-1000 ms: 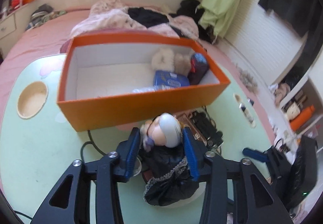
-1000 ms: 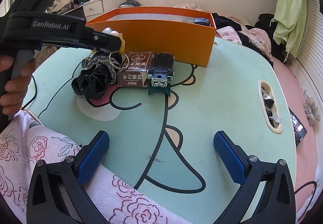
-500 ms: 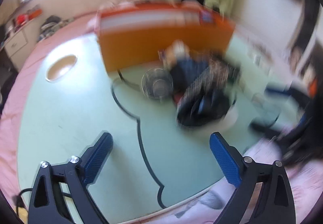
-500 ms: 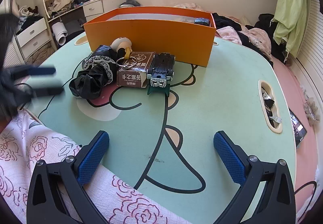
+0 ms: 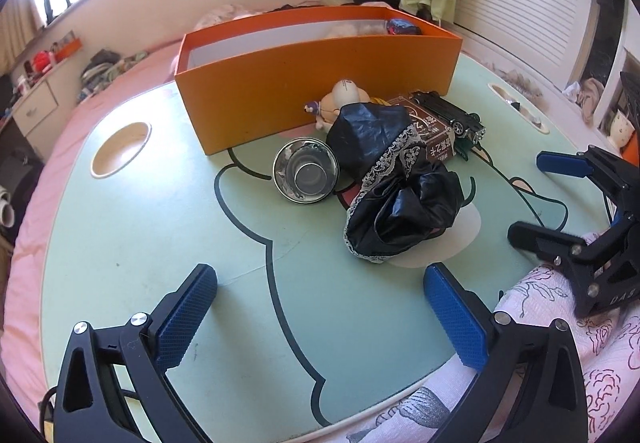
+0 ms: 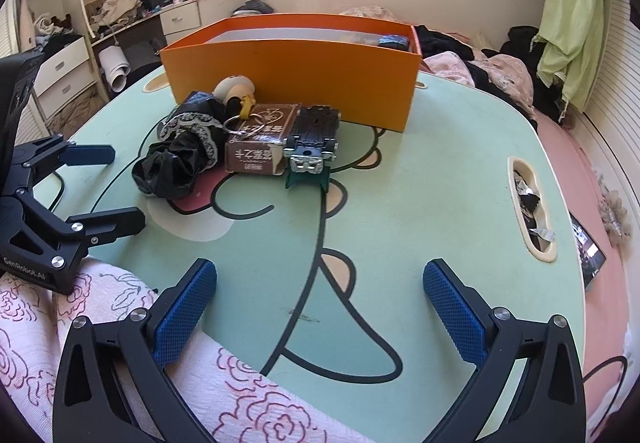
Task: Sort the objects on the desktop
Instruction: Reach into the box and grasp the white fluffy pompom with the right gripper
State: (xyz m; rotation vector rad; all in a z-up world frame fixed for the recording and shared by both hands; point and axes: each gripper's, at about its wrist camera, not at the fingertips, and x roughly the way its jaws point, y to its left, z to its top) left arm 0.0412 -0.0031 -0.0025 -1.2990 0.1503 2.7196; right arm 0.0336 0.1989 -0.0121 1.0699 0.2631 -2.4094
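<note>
An orange box (image 5: 320,83) (image 6: 296,79) stands at the back of the green table (image 5: 160,243), with several items inside. In front of it lie a doll in a black dress (image 5: 388,171) (image 6: 188,147), a steel bowl (image 5: 306,171), a brown carton (image 5: 434,131) (image 6: 260,143) and a dark toy car (image 5: 452,115) (image 6: 314,141). My left gripper (image 5: 320,319) is open and empty near the table's front edge, well short of the doll. My right gripper (image 6: 320,313) is open and empty, also at the near edge.
The table has an oval hole at the left (image 5: 120,149) and a slot with scraps at the right (image 6: 532,203). A floral cloth (image 6: 120,343) lies under both grippers. A phone (image 6: 590,255) lies on the pink bed beside the table.
My left gripper let go of the doll, opened and pulled back toward the front edge. The doll now lies on the table by the bowl. The right gripper has not moved.
</note>
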